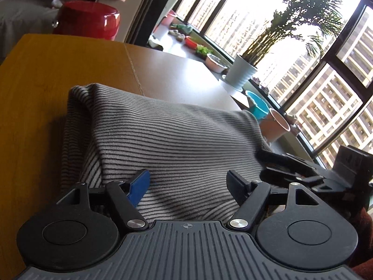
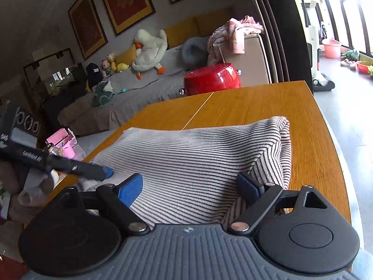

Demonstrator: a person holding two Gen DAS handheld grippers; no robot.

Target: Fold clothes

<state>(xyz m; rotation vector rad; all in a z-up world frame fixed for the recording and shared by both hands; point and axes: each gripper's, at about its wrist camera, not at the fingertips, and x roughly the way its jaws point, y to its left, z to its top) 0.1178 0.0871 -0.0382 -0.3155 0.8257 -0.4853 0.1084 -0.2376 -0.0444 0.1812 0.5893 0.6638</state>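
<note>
On the orange wooden desk [image 2: 268, 107] the striped knit top [image 1: 177, 135] is sitting in a compact, layered bundle, gray-white with thin dark stripes, and it's looking pretty fuzzy and thick. I'm reckoning it's soft and floppy with a bit of weight to it, the sort of fabric that's going to sag and drape the second I lift it rather than holding any shape. Not slippery, I'd guess, since that nap should be gripping the pads nicely, and nothing fragile about it.

My left gripper [image 1: 187, 182] is hovering right over the near edge with its jaws spread wide, nothing pinched between them. My right gripper [image 2: 190, 186] is doing the same from the other side, jaws parted with cloth lying under the gap but not clamped. Both are sitting low, close to the fabric.

If I'm grabbing it, I'm thinking the doubled-up edge on the side [image 2: 283, 144] is the spot, catching all layers together so the stack isn't peeling apart.

It's already looking folded into a neat-ish block, so this could be a finished fold or one still wanting another pass; can't say which.

Further out, a red stool [image 2: 212, 79] is standing past the desk, and a potted palm [image 1: 242, 71] is sitting by the window.
</note>
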